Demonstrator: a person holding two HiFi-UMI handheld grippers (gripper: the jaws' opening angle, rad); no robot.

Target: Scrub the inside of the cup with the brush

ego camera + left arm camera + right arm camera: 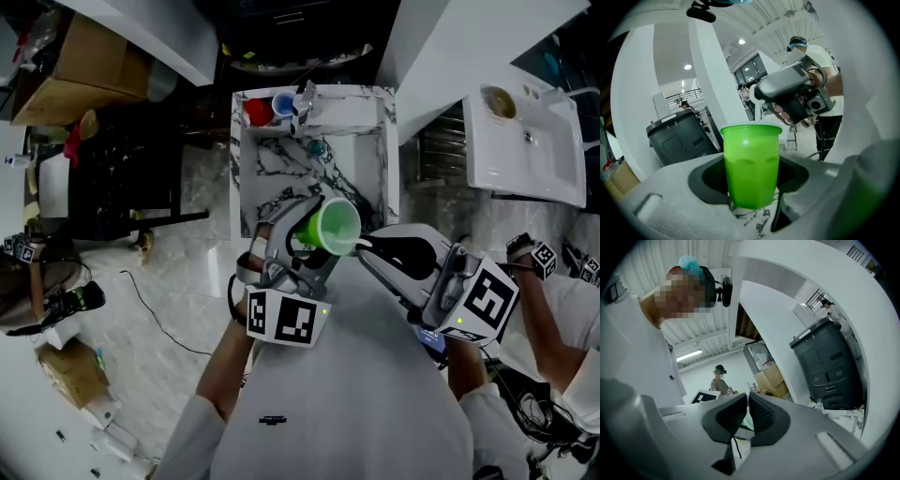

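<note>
Left gripper (298,246) clamps green cup (335,228); right gripper (364,247) is at its mouth.

Left jaws are spread round the cup body and pinch it on both sides. The cup is tilted, mouth towards the right gripper, held in the air over the marble basin's (248,187) near edge. Right jaws are pressed almost together on a thin pale brush handle (746,420); the brush head can't be made out. The right tips touch the cup's rim. Red cup (258,111) and blue cup (281,101) sit side by side at the basin's far left corner.
</note>
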